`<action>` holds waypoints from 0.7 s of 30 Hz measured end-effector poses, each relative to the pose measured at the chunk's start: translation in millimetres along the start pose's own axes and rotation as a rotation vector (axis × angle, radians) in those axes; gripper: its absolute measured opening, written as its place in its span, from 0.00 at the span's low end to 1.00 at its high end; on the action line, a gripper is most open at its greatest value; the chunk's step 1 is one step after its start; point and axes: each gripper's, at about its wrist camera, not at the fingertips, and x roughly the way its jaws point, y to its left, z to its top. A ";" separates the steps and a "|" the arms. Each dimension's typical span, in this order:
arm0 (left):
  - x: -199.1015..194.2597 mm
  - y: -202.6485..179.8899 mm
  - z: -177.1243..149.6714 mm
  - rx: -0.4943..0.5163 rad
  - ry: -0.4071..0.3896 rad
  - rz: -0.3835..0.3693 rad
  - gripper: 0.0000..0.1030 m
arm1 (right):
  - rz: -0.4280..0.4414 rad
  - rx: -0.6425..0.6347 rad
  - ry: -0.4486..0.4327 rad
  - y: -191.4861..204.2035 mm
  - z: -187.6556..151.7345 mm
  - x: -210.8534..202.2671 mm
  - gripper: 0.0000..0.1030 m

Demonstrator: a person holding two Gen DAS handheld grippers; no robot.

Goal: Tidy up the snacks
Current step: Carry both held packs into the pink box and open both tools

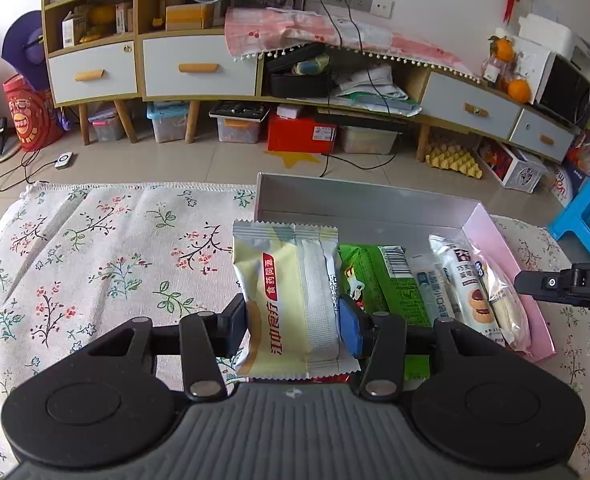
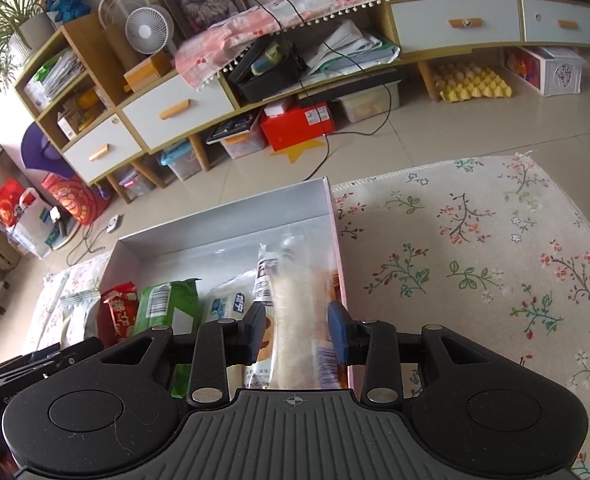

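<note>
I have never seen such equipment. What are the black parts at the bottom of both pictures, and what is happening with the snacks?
The black parts are two hand-held grippers, each carrying a camera that looks along its fingers. One picture comes from the left gripper, the other from the right gripper. A floral cloth covers the surface, and on it stands an open box with packets lined up inside. The left gripper is shut on a yellow snack packet at the box's left side. A pale bread packet lies between the right gripper's fingers at the box's right wall; the jaws look slightly loose around it.
</note>
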 end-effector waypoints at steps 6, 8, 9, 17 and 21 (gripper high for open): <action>-2.1 -0.6 0.6 0.023 0.000 -0.008 0.43 | -0.015 -0.013 -0.010 2.4 -0.2 -3.0 0.34; -4.0 0.4 1.6 0.019 -0.008 -0.019 0.43 | -0.011 -0.015 -0.004 3.6 -0.6 -2.2 0.34; -4.6 0.5 1.8 0.018 -0.010 -0.019 0.43 | -0.011 -0.016 -0.002 4.1 -0.9 -2.1 0.34; -0.5 0.0 -2.5 0.031 0.020 -0.026 0.46 | -0.003 -0.018 0.003 4.9 -1.8 -3.5 0.34; -1.5 2.3 -1.0 0.026 0.023 -0.011 0.48 | 0.004 -0.021 0.007 6.2 -3.2 -3.7 0.34</action>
